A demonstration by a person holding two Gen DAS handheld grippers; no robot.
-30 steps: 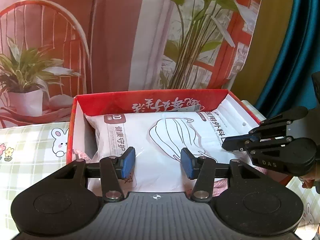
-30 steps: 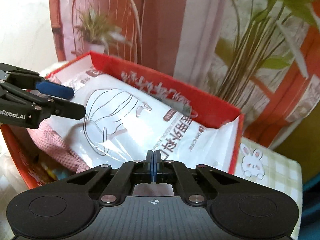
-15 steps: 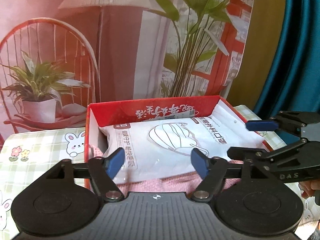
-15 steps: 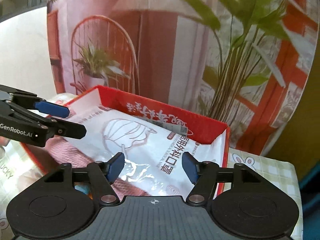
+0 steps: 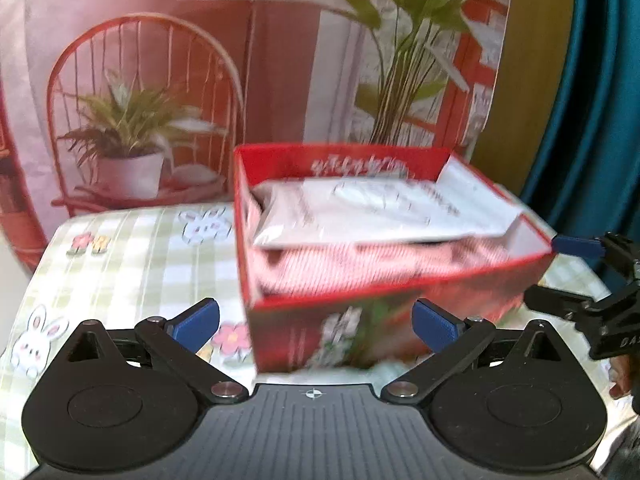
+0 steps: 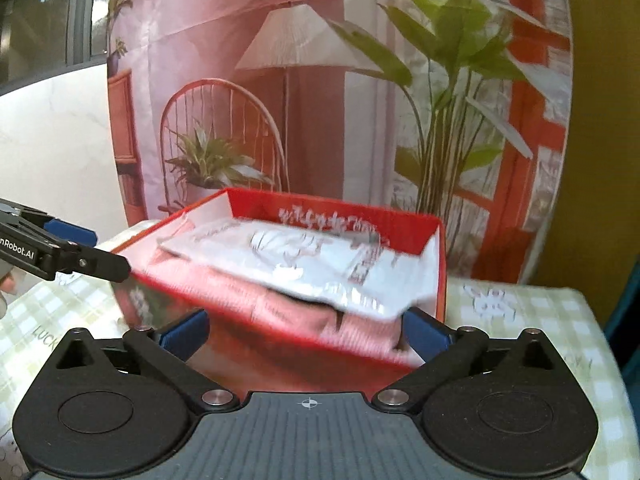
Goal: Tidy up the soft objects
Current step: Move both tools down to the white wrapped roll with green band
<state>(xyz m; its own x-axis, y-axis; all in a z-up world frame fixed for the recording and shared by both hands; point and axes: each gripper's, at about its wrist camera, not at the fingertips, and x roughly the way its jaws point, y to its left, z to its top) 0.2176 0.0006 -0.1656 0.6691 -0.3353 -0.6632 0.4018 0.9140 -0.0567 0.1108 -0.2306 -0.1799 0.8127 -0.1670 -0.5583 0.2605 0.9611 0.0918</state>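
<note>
A red cardboard box [image 5: 400,288] [image 6: 280,344] stands on the checked tablecloth. A white plastic pack of face masks [image 5: 380,212] [image 6: 320,264] lies on top inside it, over a pink knitted cloth [image 5: 360,264] [image 6: 280,304]. My left gripper [image 5: 316,322] is open and empty, in front of the box's near wall. My right gripper [image 6: 306,330] is open and empty, in front of the box's right corner. Each gripper shows at the edge of the other's view: the right one [image 5: 580,280], the left one [image 6: 68,248]. Both views are blurred by motion.
A green checked tablecloth with rabbit prints [image 5: 120,260] [image 6: 520,320] covers the table. A printed backdrop with a chair, lamp and plants [image 5: 280,60] hangs right behind the box. A teal curtain [image 5: 592,120] hangs at the right.
The right gripper opened and let go of the mask pack, which now lies in the box. Both grippers opened wider and drew back and away from the box.
</note>
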